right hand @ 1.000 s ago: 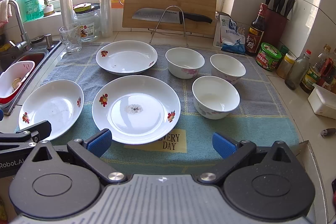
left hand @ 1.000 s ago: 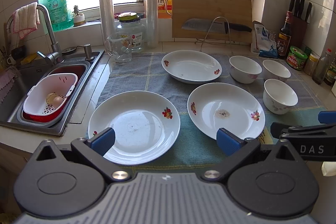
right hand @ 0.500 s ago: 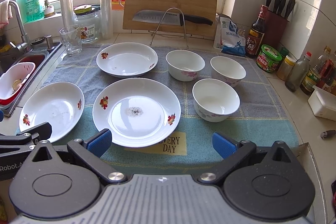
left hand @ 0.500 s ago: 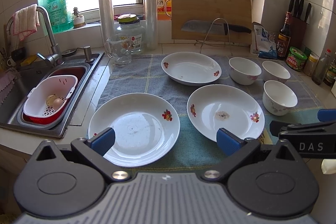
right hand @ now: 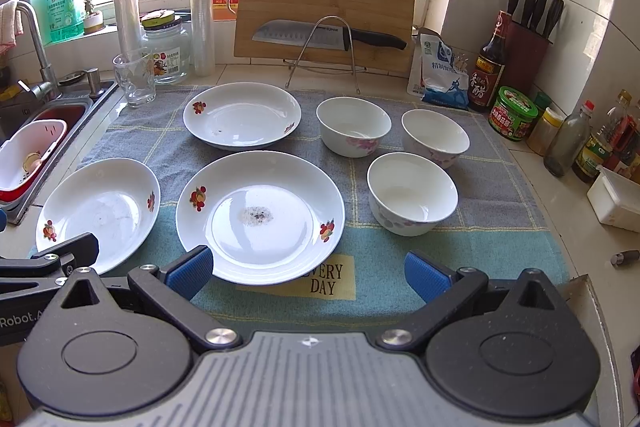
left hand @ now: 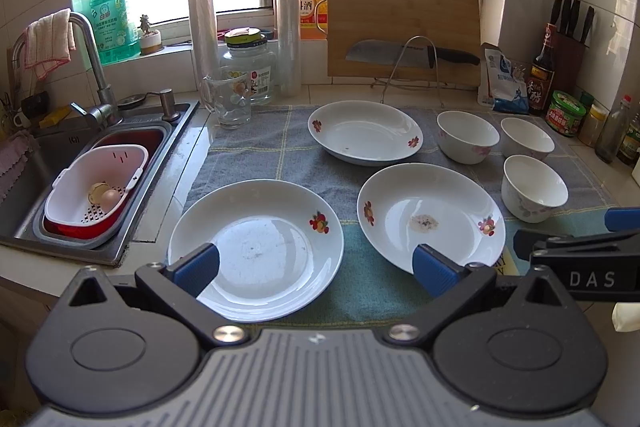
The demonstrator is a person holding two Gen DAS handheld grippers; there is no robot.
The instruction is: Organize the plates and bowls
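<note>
Three white flowered plates lie on the towel: a near-left plate (left hand: 256, 247) (right hand: 100, 211), a middle plate (left hand: 430, 215) (right hand: 260, 215) with a dirty spot, and a far plate (left hand: 364, 131) (right hand: 242, 115). Three white bowls stand to the right: a near bowl (left hand: 534, 187) (right hand: 412, 193), a far-left bowl (left hand: 467, 135) (right hand: 353, 126) and a far-right bowl (left hand: 527, 137) (right hand: 435, 137). My left gripper (left hand: 316, 267) is open and empty over the near edge of the near-left plate. My right gripper (right hand: 308, 273) is open and empty before the middle plate.
A sink (left hand: 52, 151) with a white strainer basket (left hand: 96, 183) lies at the left. A glass (left hand: 230, 99), a jar (left hand: 250, 67), a cutting board with knife (left hand: 404, 27), bottles and a knife block (right hand: 528, 43) line the back and right wall.
Both grippers have drawn back or lifted slightly, so the dishes sit a little lower in both views. Nothing was taken hold of.
</note>
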